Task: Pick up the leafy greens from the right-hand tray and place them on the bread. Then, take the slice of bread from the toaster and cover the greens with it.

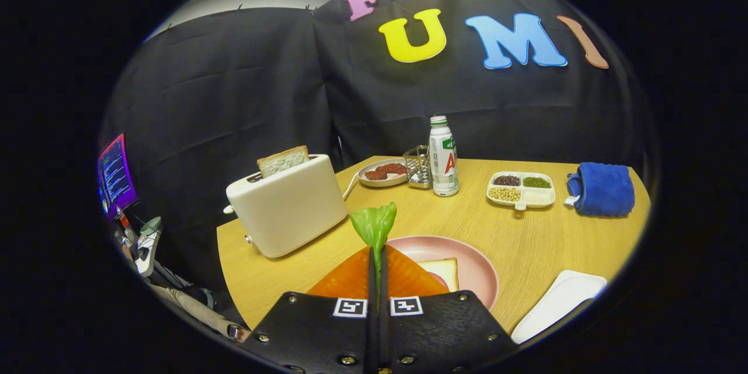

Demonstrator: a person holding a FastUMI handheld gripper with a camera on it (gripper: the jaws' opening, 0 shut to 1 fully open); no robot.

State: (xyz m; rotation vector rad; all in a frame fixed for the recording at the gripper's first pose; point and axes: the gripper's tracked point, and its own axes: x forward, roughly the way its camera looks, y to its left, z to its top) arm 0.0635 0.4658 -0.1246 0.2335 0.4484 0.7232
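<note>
1. your gripper (377, 272) is clenched on the leafy greens (374, 227); leaf sticks up past the tips, so it's secure for carrying.
2. just beyond, 1 o'clock: bread (441, 272) on pink plate (467, 251), your drop spot.
3. toaster (289, 207) w/ slice (283, 160) at 11 o'clock, for later.

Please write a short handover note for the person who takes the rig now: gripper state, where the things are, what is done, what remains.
Hand-held gripper: shut on the greens, leaf sticking up past the fingers.
Bread: on the pink plate, just beyond the fingers.
Second slice: upright in the toaster.
White tray: beside the plate.
Done: greens picked up.
Left: lay greens on the bread, then fetch the toaster slice and cover them.
</note>
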